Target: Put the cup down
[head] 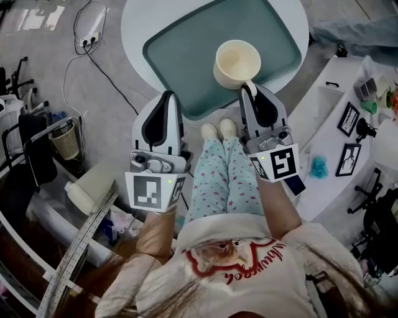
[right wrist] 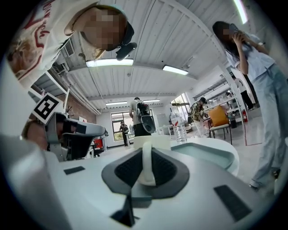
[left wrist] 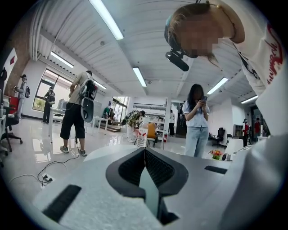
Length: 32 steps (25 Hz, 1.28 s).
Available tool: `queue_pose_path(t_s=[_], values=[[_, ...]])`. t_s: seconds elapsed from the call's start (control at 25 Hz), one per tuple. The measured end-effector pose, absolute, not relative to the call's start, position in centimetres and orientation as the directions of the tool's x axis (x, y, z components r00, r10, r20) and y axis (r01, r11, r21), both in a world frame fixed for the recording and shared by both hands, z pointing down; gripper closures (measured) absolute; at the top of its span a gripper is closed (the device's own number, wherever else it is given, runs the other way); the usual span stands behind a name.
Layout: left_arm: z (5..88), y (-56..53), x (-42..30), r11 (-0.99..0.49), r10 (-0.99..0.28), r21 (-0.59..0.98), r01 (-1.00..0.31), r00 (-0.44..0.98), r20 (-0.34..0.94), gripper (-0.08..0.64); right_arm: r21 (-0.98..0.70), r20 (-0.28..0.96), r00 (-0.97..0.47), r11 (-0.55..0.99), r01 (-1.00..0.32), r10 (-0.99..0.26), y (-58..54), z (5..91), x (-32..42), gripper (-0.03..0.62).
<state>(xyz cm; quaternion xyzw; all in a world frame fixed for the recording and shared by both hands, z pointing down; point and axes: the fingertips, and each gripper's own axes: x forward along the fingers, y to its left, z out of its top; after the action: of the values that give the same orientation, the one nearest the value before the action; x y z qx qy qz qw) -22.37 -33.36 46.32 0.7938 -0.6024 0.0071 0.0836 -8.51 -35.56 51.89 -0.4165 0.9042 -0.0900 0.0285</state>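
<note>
A cream cup (head: 237, 63) stands upright over the near right part of the teal tray (head: 180, 49) on the round white table (head: 134, 18). Whether its base touches the tray I cannot tell. My right gripper (head: 249, 87) is shut on the cup's handle (right wrist: 146, 167), which shows as a white loop between the dark pads, with the cup body (right wrist: 152, 141) just beyond. My left gripper (head: 168, 95) hangs at the table's near edge, left of the cup, with its jaws shut (left wrist: 145, 151) on nothing.
A water bottle (right wrist: 178, 127) stands on the table beyond the tray (right wrist: 211, 150). A power strip with its cable (head: 90, 37) and a wicker bin (head: 65, 141) are on the floor at the left. A white shelf with picture frames (head: 348, 118) is at the right. Several people stand around the room.
</note>
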Motion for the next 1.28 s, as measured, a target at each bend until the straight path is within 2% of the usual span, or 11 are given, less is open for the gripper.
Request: queue_pose_path(t_s=[0.28,0.64,0.96,1.28], values=[[46.4,-33.8,-21.7,-0.265,-0.954,0.139,-0.954,0.280,0.107,0.546,-0.089,0.033,-0.674,0.669,-0.738,-0.738,-35.1,52.6,-9.3,0.537],[46.0,-33.2,-21.0,-0.277,-0.950,0.146,-0.950,0.294,0.105,0.546,-0.052,0.069,-0.684,0.682,-0.730,-0.726,-35.4,52.9,-11.0,0.537],[45.3,-32.6,-20.9,-0.278,-0.951,0.146,-0.949,0.293,0.094,0.546,-0.083,0.176,-0.682,0.680,-0.728,-0.710,-35.5,54.5,-11.0,0.535],[44.9,-31.4,-20.8,-0.285,-0.946,0.135,-0.949,0.301,0.120,0.546,-0.113,0.228,-0.677,0.672,-0.732,-0.699,-35.5,54.7,-11.3,0.535]])
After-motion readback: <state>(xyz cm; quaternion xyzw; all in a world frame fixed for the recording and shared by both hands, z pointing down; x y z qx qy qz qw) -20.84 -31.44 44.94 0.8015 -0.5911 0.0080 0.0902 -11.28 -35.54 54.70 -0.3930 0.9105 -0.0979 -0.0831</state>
